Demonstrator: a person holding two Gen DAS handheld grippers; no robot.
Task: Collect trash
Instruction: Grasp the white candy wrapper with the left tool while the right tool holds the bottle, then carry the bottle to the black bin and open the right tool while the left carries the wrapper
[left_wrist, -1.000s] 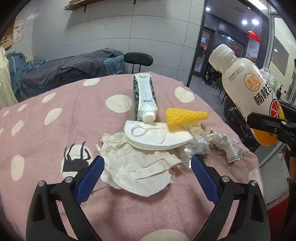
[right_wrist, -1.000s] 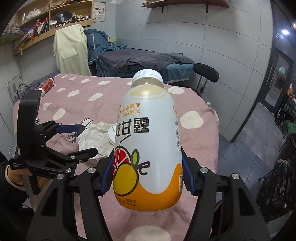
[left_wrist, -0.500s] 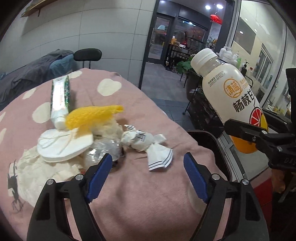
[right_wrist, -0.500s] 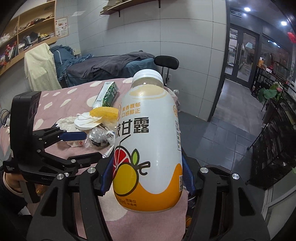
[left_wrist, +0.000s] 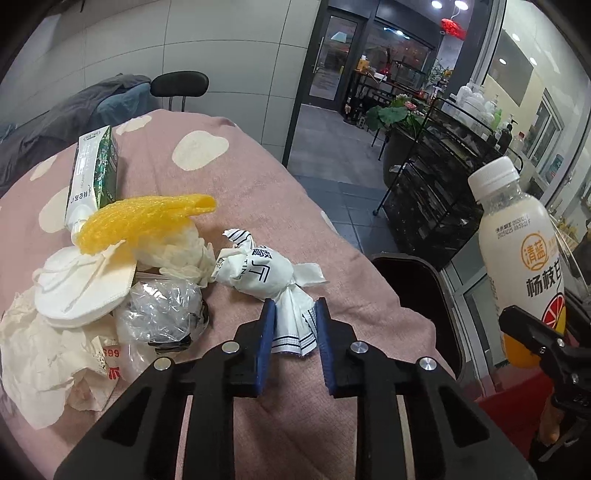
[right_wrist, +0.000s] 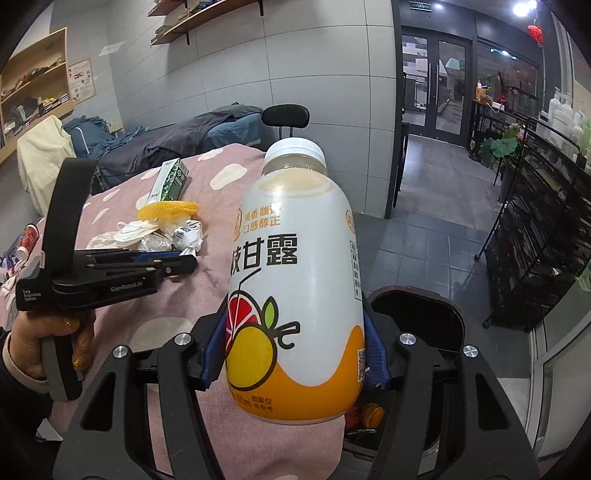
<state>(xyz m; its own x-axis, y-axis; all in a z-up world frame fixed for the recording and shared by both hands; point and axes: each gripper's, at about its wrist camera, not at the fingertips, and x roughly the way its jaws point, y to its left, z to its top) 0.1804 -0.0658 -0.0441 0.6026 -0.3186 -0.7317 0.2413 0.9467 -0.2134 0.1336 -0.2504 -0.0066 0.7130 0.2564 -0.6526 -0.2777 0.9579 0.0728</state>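
- The crumpled white wrapper (left_wrist: 266, 273) lies at the right edge of the trash pile on my pink spotted tabletop (left_wrist: 236, 177); my left tongs (left_wrist: 293, 325) have just been closing and now pinch its twisted tail.
- My right tongs (right_wrist: 295, 354) clench the drink bottle (right_wrist: 295, 280) over the dark bin (right_wrist: 436, 325).
- Behind the wrapper: yellow foam net (left_wrist: 144, 218), face mask (left_wrist: 81, 288), milk carton (left_wrist: 94, 170).

Pink cloth (left_wrist: 258, 192) with cream spots. White wrapper (left_wrist: 266, 275) with dark stripes; yellow netting (left_wrist: 140, 218); green-and-white carton (left_wrist: 94, 171). White bottle (right_wrist: 295, 295) with orange base; blue claw pads (left_wrist: 266, 343).
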